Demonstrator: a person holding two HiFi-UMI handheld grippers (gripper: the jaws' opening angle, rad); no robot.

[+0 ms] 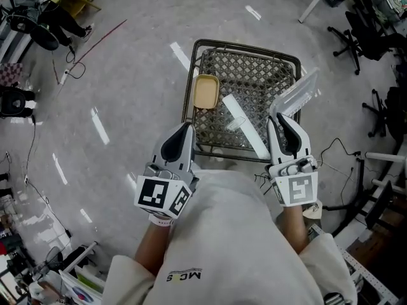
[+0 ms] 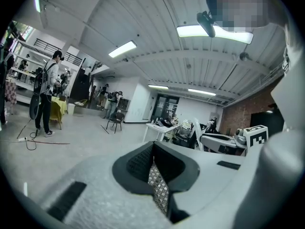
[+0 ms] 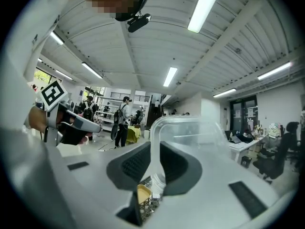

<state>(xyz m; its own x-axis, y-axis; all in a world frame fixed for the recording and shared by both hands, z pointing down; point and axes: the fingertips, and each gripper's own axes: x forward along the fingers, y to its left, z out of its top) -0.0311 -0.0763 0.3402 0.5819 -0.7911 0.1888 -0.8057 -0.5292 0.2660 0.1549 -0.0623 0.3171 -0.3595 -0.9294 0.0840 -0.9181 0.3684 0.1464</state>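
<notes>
My right gripper [image 1: 278, 121] [image 3: 155, 162] is shut on the edge of a clear plastic container [image 1: 296, 93] [image 3: 190, 136], which sticks up and out past the jaws. My left gripper [image 1: 186, 127] [image 2: 153, 162] is shut with nothing between its pads. Both hang just above the near edge of a dark wire basket [image 1: 248, 45] that stands on the floor. Inside the basket lie a tan shallow tub [image 1: 206, 91] [image 3: 143, 193] at its left side and a long white piece [image 1: 245, 126] across its middle. Through the left jaws only the basket's mesh [image 2: 159, 187] shows.
Grey concrete floor [image 1: 127, 107] surrounds the basket. Black office chairs [image 1: 356, 30] and white table legs [image 1: 311, 2] stand at the upper right. Cables trail on the floor [image 1: 337, 148] at right and at upper left. A person [image 2: 47, 94] stands far off by shelves.
</notes>
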